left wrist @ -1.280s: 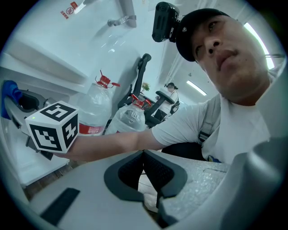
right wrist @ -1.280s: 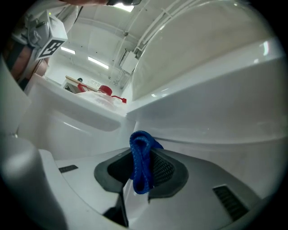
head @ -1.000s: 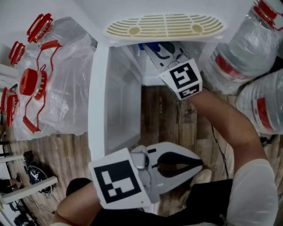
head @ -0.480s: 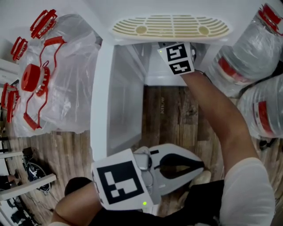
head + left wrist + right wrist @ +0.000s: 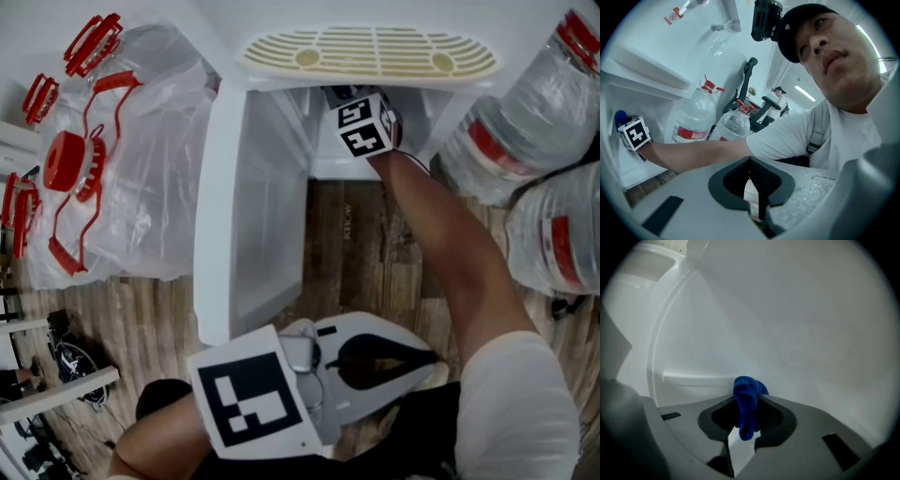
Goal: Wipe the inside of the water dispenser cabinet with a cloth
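1. The wiping step is judged to be in hand: the cloth (image 5: 747, 399) is being clenched by the right gripper (image 5: 746, 420) inside the cabinet (image 5: 797, 319), at the top middle of the head view.
2. The left gripper (image 5: 750, 161) is being held closed and empty at the bottom of that view, well apart from the cabinet.
3. Next, the cloth is probably to be pressed to the wall and swept along it.
4. Room is being narrowed by the door (image 5: 248, 225) at left and the bottles (image 5: 511, 122) at right.
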{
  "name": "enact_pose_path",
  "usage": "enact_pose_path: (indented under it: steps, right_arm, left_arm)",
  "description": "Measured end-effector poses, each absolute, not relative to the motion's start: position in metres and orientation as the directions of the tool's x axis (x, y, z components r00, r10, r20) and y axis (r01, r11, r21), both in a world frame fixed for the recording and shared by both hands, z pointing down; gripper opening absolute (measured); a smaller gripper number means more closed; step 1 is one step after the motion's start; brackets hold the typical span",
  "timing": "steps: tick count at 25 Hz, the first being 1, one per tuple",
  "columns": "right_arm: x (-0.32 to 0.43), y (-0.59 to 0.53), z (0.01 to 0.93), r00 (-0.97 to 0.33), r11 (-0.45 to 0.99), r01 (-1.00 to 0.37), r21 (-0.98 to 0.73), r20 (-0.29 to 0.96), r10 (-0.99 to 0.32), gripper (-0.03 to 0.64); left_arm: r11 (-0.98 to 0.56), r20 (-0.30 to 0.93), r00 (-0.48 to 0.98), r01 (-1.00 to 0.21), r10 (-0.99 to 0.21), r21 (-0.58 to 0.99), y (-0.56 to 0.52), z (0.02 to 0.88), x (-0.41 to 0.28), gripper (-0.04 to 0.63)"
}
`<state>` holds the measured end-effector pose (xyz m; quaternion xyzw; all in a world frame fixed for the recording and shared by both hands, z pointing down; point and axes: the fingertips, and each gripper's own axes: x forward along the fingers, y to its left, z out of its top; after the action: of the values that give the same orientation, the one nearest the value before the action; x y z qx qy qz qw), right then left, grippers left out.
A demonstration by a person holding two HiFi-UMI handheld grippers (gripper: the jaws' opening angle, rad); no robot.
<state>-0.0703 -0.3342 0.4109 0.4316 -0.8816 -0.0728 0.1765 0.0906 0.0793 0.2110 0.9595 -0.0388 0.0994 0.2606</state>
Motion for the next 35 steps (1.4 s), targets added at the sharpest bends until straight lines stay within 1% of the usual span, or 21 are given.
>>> enact_pose_path:
  steps: [4, 7, 8, 11, 17, 22, 25, 27, 30, 35]
  right_arm:
    - [-0.075, -0.332, 0.445, -0.546, 0.643, -0.718, 0.267, 0.357, -0.758, 0.089]
    - [-0.074, -0.331, 0.471, -0.533, 0.667, -0.713, 0.215, 0.452, -0.715, 0.091]
    - [-0.072, -0.331, 0.475, -0.531, 0.669, -0.715, 0.203, 0.465, -0.708, 0.091]
    - [-0.065, -0.328, 0.461, -0.538, 0.658, -0.717, 0.229, 0.418, -0.732, 0.091]
    - [-0.059, -0.311, 0.397, -0.589, 0.634, -0.72, 0.283, 0.235, -0.774, 0.091]
    - [-0.052, -0.304, 0.328, -0.582, 0.565, -0.754, 0.336, 0.058, -0.811, 0.089]
    - [-0.041, -0.315, 0.301, -0.551, 0.517, -0.787, 0.336, -0.008, -0.834, 0.089]
    - [-0.03, -0.323, 0.298, -0.524, 0.493, -0.81, 0.318, -0.015, -0.852, 0.089]
    - [-0.025, -0.33, 0.311, -0.504, 0.481, -0.82, 0.31, 0.009, -0.864, 0.089]
    - [-0.029, -0.334, 0.357, -0.493, 0.501, -0.808, 0.308, 0.111, -0.863, 0.089]
  left_arm:
    - [-0.858, 0.21, 0.977, -0.13, -0.027, 0.498, 0.08, 0.21, 0.089, 0.0]
    - [-0.86, 0.209, 0.978, -0.13, -0.028, 0.494, 0.081, 0.209, 0.088, 0.0]
    - [-0.86, 0.208, 0.978, -0.129, -0.027, 0.493, 0.081, 0.209, 0.088, 0.0]
    - [-0.86, 0.21, 0.977, -0.128, -0.024, 0.495, 0.082, 0.21, 0.088, 0.0]
    - [-0.862, 0.203, 0.979, -0.112, -0.01, 0.494, 0.085, 0.21, 0.09, 0.0]
    - [-0.863, 0.2, 0.98, -0.107, -0.006, 0.494, 0.086, 0.21, 0.092, 0.0]
    - [-0.862, 0.205, 0.979, -0.112, -0.009, 0.495, 0.085, 0.211, 0.092, 0.0]
    - [-0.863, 0.209, 0.978, -0.112, -0.008, 0.493, 0.085, 0.211, 0.092, 0.0]
    - [-0.861, 0.209, 0.978, -0.116, -0.012, 0.496, 0.085, 0.211, 0.092, 0.0]
    - [-0.861, 0.21, 0.978, -0.115, -0.009, 0.496, 0.084, 0.212, 0.093, 0.0]
